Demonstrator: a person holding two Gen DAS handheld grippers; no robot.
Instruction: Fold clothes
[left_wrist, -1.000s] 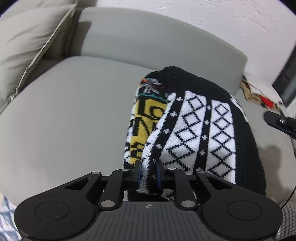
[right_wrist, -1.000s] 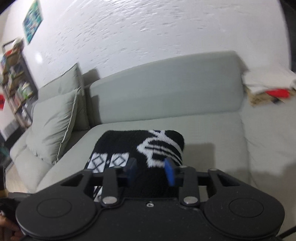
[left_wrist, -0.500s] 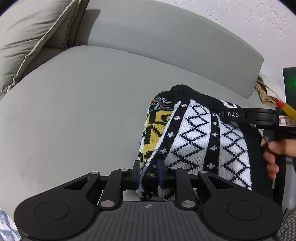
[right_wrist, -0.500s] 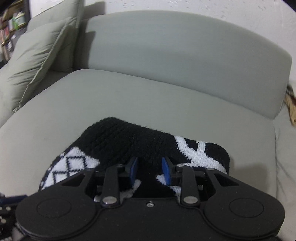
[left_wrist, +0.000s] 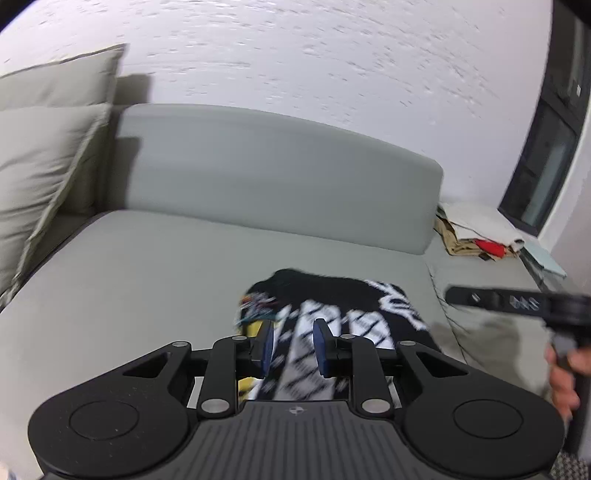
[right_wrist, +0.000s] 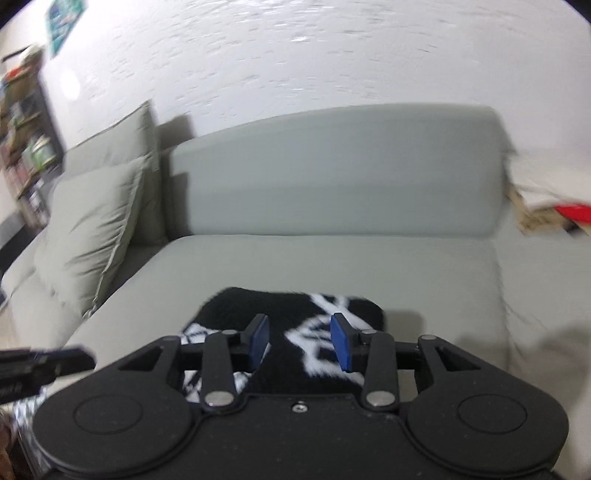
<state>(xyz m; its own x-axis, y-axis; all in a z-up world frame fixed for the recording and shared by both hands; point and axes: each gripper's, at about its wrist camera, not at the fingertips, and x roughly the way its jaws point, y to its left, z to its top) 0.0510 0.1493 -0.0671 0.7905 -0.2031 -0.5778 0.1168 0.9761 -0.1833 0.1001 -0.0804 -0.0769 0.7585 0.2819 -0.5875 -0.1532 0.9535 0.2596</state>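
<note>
A folded black, white and yellow patterned knit sweater (left_wrist: 332, 306) lies on the grey sofa seat (left_wrist: 147, 266). My left gripper (left_wrist: 293, 347) is open and empty, raised just in front of the sweater's near edge. My right gripper (right_wrist: 299, 341) is open and empty too, above the sweater (right_wrist: 295, 314) at its black end. The right gripper's body also shows at the right edge of the left wrist view (left_wrist: 517, 302), held by a hand. The left gripper's tip shows at the left edge of the right wrist view (right_wrist: 44, 363).
Beige cushions (left_wrist: 44, 166) lean at the sofa's left end. The sofa backrest (left_wrist: 277, 177) runs behind the sweater. A pile of papers and cloth with a red piece (left_wrist: 480, 236) sits to the right. A dark window frame (left_wrist: 546, 140) is at far right. Shelves (right_wrist: 26, 147) stand at far left.
My left gripper let go of the sweater's edge and opened. My right gripper opened wider. Both pulled back and tilted up, and the sweater now lies folded on the seat.
</note>
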